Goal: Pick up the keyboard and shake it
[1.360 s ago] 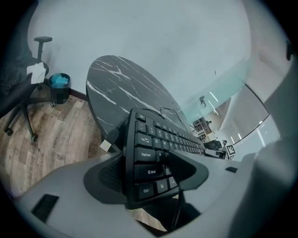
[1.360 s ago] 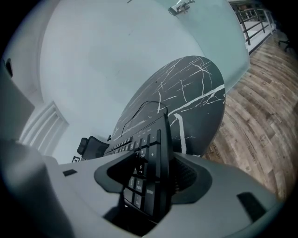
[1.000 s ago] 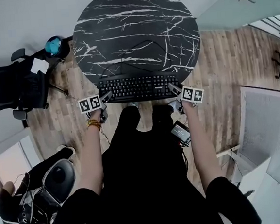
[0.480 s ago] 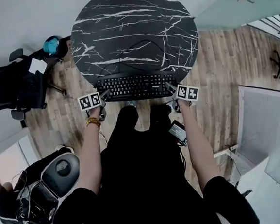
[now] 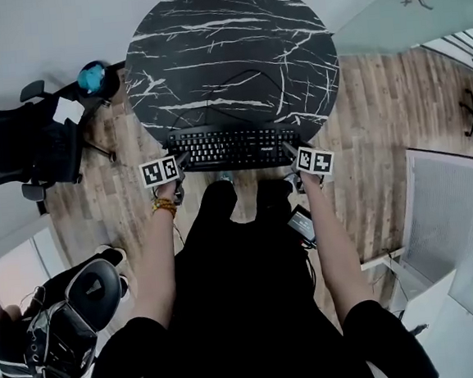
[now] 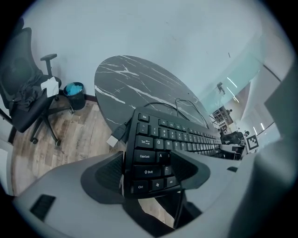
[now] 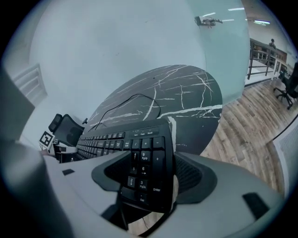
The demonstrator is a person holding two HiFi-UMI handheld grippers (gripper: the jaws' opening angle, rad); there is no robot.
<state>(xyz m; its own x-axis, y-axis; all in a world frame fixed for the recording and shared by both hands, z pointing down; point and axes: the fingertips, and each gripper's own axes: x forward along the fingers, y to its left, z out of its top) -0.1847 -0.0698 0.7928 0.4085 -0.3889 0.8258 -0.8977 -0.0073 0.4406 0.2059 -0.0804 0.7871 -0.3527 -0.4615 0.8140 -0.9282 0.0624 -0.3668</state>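
A black keyboard (image 5: 233,147) lies along the near edge of the round black marble table (image 5: 225,53). My left gripper (image 5: 178,160) is at its left end and my right gripper (image 5: 289,149) at its right end. In the left gripper view the Ctrl and Shift corner of the keyboard (image 6: 186,137) sits between the jaws of the left gripper (image 6: 149,169). In the right gripper view the number-pad end of the keyboard (image 7: 107,142) sits between the jaws of the right gripper (image 7: 149,174). Both pairs of jaws have just been opening and stand wide around the keyboard's ends.
The keyboard's cable (image 5: 235,81) loops over the table, and its USB plug (image 6: 114,138) hangs at the edge. A black office chair (image 5: 27,149) and a blue bin (image 5: 91,76) stand to the left. A bag (image 5: 67,322) lies on the wooden floor at lower left.
Both marker cubes have tilted a little at the keyboard's ends. The keyboard stays at the table's near edge and neither gripper has left it.
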